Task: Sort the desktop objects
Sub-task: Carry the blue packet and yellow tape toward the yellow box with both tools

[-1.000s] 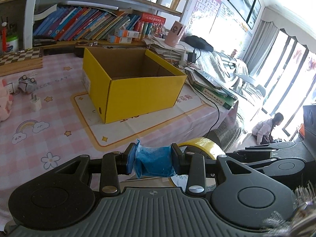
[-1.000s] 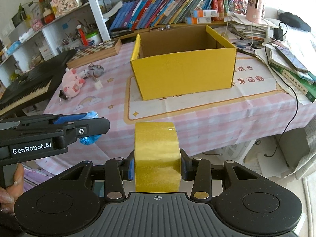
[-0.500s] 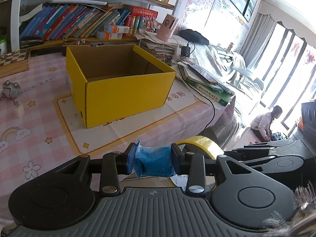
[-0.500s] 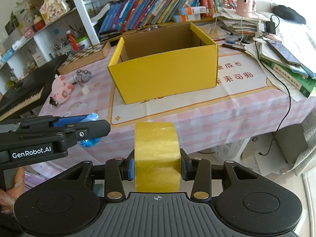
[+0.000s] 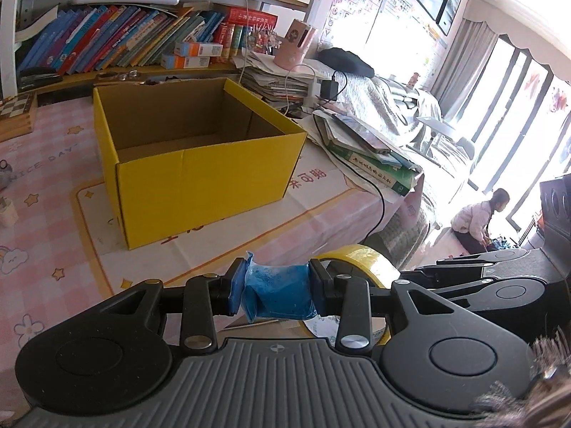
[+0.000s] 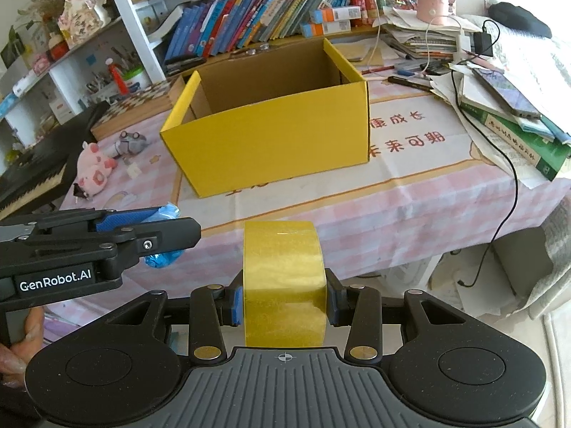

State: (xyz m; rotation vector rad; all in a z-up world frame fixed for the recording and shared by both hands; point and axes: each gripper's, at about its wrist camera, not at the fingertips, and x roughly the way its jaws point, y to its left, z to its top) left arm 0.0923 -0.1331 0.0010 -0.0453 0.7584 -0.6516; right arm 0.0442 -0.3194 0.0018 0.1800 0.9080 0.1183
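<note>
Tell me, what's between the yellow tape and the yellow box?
Only bare pink checked tablecloth and the mat's edge lie between the tape roll and the yellow box. The right wrist view shows it.

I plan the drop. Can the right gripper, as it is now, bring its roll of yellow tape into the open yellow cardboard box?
Probably yes. The yellow cardboard box is open on top, nothing stands between it and the right gripper, shut on the roll of yellow tape.

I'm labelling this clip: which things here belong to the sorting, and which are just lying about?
Sorting: blue packet in left claw; yellow tape roll in right claw; open yellow box.

Lying about: pig toy, book stack, chessboard.
</note>
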